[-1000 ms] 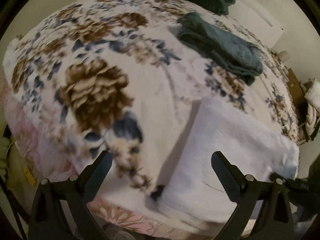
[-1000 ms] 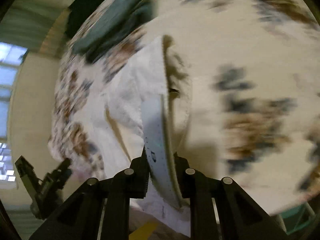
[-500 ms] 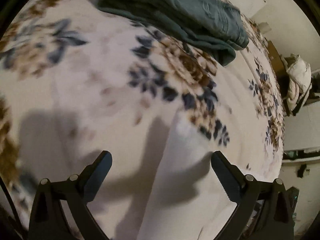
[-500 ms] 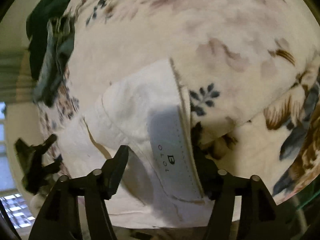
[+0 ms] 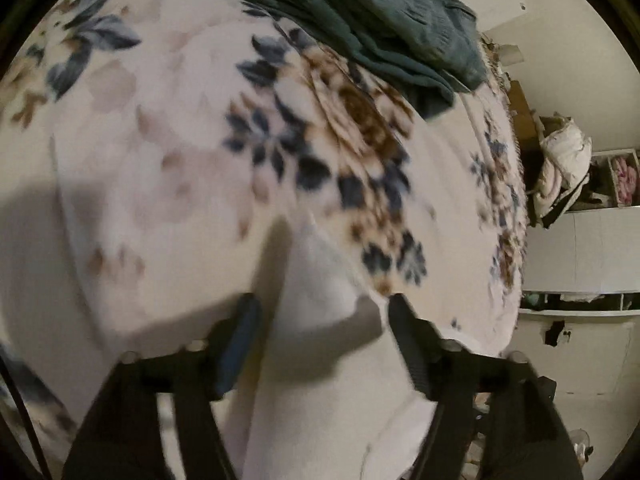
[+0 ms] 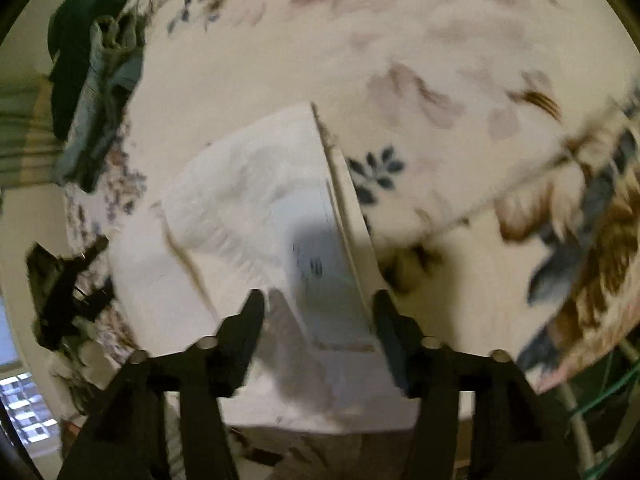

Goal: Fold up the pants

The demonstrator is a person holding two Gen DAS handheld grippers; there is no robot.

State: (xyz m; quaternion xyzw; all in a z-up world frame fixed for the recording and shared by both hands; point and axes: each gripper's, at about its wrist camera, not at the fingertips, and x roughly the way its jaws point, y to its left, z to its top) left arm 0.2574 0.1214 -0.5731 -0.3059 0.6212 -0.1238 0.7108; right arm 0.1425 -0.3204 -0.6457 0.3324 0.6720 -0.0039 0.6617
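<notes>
White pants lie folded on a floral blanket. In the right wrist view my right gripper is open, its jaws on either side of the waistband end with the printed label. In the left wrist view my left gripper is open, its jaws on either side of a raised corner of the white pants. The left gripper also shows at the left edge of the right wrist view.
A dark teal folded garment lies at the far side of the bed, also visible in the right wrist view. White cabinets and shelves stand beyond the bed's right edge. The floral blanket covers the bed.
The right gripper opened and let go of the waistband, then began narrowing around it. The left gripper moved forward and down over the pants' far corner, and its jaws have narrowed.
</notes>
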